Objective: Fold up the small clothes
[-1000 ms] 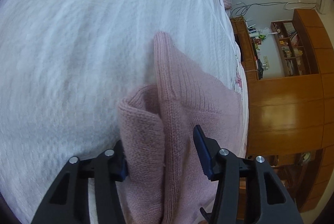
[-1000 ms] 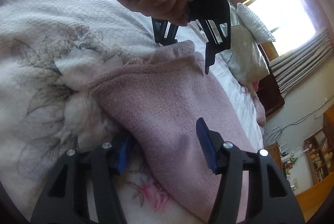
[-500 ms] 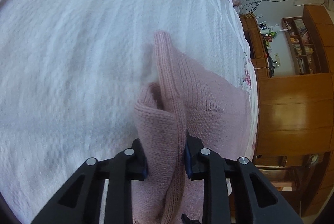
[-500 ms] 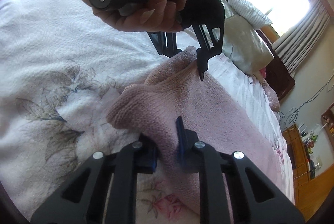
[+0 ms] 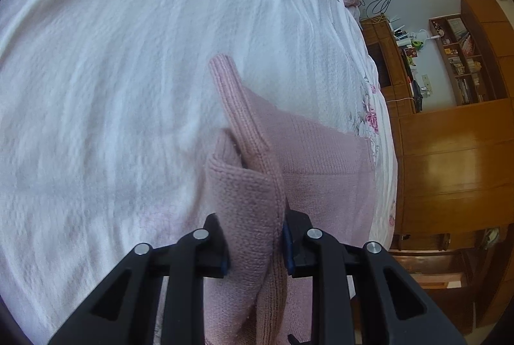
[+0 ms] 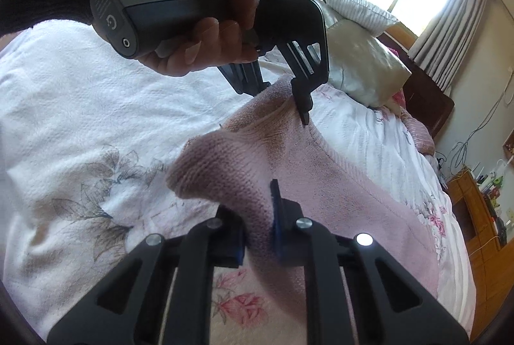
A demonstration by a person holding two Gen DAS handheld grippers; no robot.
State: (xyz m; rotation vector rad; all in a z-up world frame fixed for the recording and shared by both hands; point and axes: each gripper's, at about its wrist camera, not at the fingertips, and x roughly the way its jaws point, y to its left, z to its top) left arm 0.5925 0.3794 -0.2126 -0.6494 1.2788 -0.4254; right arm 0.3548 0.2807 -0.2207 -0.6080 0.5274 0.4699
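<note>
Pink knit sweater (image 5: 321, 152), part-lifted off the bed at two pinched spots.

I see a small garment in dusty pink ribbed knit, partly doubled over. In the left wrist view a folded corner bunches up thick, and a narrow ribbed strip runs away from it across the white cover. In the right wrist view the same sweater (image 6: 337, 190) tents up at near and far edges, cloth sagging between; the rest lies flat, trailing off right.
</note>
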